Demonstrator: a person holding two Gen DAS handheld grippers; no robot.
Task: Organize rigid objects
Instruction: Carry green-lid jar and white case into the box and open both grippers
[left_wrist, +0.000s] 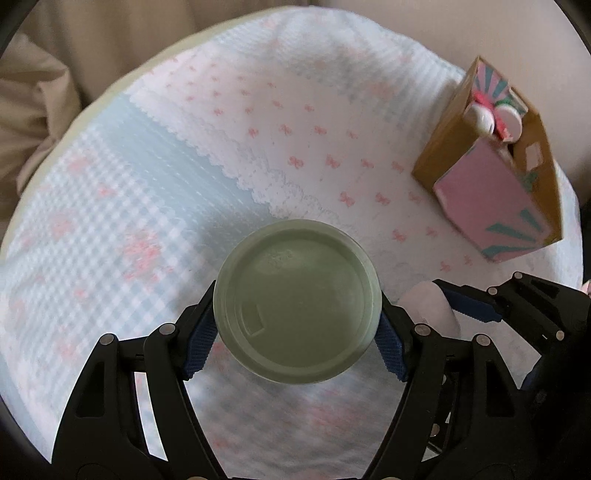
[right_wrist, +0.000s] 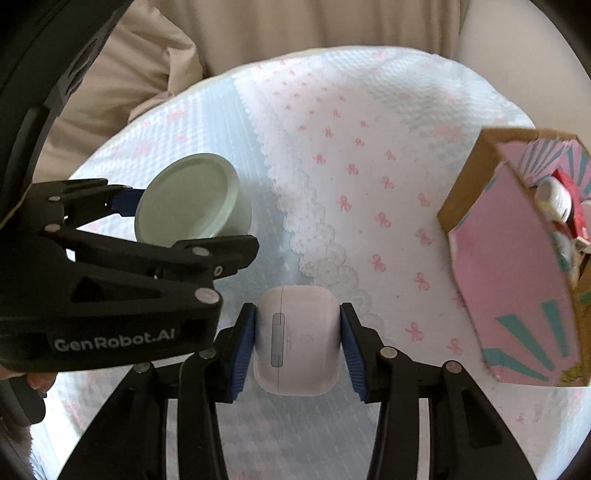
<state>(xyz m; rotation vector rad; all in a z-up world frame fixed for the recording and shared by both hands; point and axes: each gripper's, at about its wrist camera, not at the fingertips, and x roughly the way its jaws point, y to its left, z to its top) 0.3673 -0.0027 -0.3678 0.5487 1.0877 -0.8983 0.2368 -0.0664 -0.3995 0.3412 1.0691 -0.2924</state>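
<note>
My left gripper (left_wrist: 297, 336) is shut on a pale green round jar (left_wrist: 297, 302), held above the tablecloth; the jar also shows in the right wrist view (right_wrist: 192, 199). My right gripper (right_wrist: 297, 343) is shut on a white earbud case (right_wrist: 297, 339), held above the cloth; the case shows beside the left gripper in the left wrist view (left_wrist: 428, 310). A pink and teal cardboard box (left_wrist: 491, 173) stands open at the right with several small items inside; it also shows in the right wrist view (right_wrist: 517, 266).
A round table carries a white and light-blue cloth with pink bows (left_wrist: 258, 129). Beige curtains (right_wrist: 258, 29) hang behind the table. The two grippers are close side by side.
</note>
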